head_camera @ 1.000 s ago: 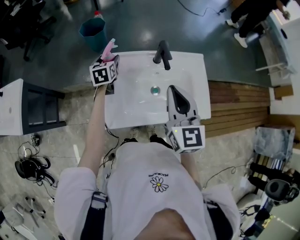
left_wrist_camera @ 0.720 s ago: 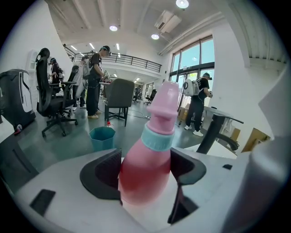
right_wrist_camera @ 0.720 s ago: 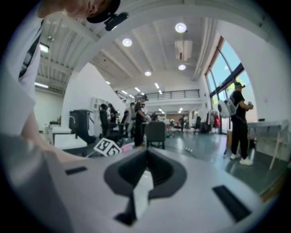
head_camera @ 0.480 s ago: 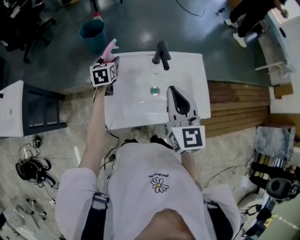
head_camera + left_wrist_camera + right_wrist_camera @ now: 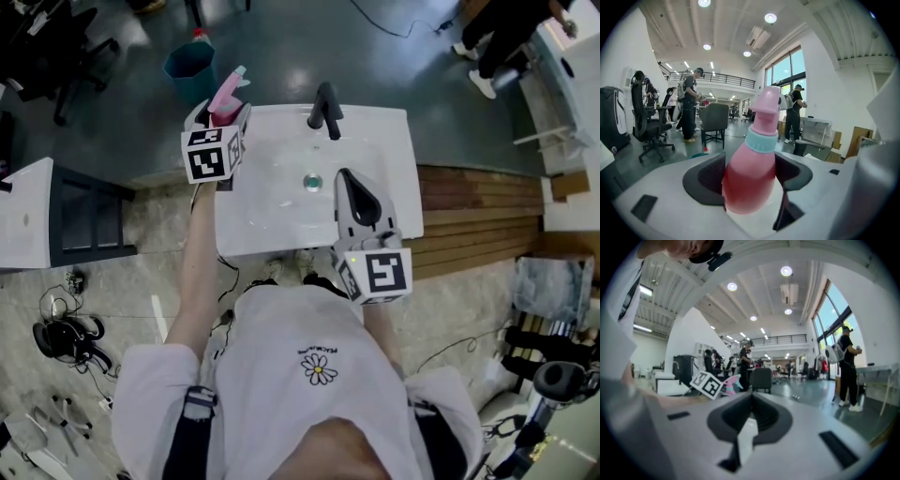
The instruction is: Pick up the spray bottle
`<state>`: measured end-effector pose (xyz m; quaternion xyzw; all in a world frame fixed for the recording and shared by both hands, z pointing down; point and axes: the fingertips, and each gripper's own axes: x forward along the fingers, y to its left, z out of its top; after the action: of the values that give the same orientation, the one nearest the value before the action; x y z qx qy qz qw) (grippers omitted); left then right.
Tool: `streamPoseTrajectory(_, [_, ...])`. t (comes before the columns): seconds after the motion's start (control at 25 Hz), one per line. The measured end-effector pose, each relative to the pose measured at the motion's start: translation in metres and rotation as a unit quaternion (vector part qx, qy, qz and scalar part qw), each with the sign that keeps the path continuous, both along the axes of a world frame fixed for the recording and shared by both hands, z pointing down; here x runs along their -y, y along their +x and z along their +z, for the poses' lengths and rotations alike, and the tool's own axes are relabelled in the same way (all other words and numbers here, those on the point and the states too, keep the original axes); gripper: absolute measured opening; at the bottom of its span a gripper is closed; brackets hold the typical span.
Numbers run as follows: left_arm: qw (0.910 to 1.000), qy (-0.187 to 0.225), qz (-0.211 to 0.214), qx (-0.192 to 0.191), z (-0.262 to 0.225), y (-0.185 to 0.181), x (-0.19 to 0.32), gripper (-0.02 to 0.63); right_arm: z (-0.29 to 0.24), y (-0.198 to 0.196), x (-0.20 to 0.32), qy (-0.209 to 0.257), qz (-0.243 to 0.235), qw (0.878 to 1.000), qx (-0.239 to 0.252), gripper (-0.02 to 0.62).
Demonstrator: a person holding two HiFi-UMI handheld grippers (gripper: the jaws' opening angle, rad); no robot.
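Observation:
A pink spray bottle (image 5: 752,171) with a pale blue collar and pink nozzle stands between the jaws of my left gripper (image 5: 749,180), which is shut on its body. In the head view the spray bottle (image 5: 223,98) sticks up out of the left gripper (image 5: 221,117) above the left rim of the white sink (image 5: 262,225). My right gripper (image 5: 356,199) hangs over the sink's right front part, jaws closed together with nothing between them. From the right gripper view the left gripper's marker cube (image 5: 708,384) and the pink bottle (image 5: 730,383) show at the left.
A black faucet (image 5: 324,108) stands at the sink's far rim, and a drain (image 5: 313,181) lies mid-basin. A teal bin (image 5: 190,67) sits on the floor beyond the sink. A dark shelf unit (image 5: 84,214) stands to the left. People stand in the background.
My left gripper has risen with the spray bottle, which now shows higher and larger above the sink's left rim. The right gripper has stayed put.

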<state>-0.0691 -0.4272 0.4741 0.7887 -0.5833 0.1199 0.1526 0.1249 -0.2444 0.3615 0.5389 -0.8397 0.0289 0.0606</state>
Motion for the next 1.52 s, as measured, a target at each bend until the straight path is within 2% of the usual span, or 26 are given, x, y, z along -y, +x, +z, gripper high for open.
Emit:
streamPoseTrajectory(0.12, [0.9995, 0.032, 0.006, 0.004, -0.033, 0.007, -0.014, 0.333, -0.005, -0.001, -0.002, 0.008, -0.004, 1.0, 0.004, 0.029])
streamPoseTrajectory(0.32, [0.9968, 0.078, 0.007, -0.012, -0.081, 0.018, -0.046, 0.333, -0.007, -0.009, -0.008, 0.016, -0.023, 1.0, 0.008, 0.029])
streamPoseTrajectory(0.48, [0.9931, 0.117, 0.006, 0.0, -0.116, 0.022, -0.07, 0.333, -0.014, -0.018, -0.011, 0.028, -0.041, 0.999, 0.003, 0.029])
streamPoseTrajectory(0.72, [0.9843, 0.174, -0.013, -0.025, -0.163, 0.024, -0.118, 0.333, -0.021, -0.025, -0.014, 0.05, -0.046, 0.998, -0.013, 0.029])
streamPoseTrajectory(0.96, [0.9778, 0.206, -0.03, -0.024, -0.177, 0.028, -0.165, 0.333, -0.025, -0.025, -0.012, 0.051, -0.04, 0.998, 0.001, 0.029])
streamPoseTrajectory(1.12, [0.9682, 0.246, -0.044, -0.006, -0.186, 0.03, -0.189, 0.333, -0.032, -0.021, -0.011, 0.057, -0.035, 0.998, 0.014, 0.029])
streamPoseTrajectory(1.32, [0.9618, 0.265, -0.068, -0.007, -0.186, 0.015, -0.201, 0.333, -0.04, -0.021, -0.016, 0.081, -0.023, 0.996, -0.003, 0.029])
streamPoseTrajectory(1.52, [0.9588, 0.273, -0.076, -0.014, -0.192, 0.009, -0.2, 0.333, -0.046, -0.016, -0.016, 0.09, -0.015, 0.996, 0.0, 0.029])
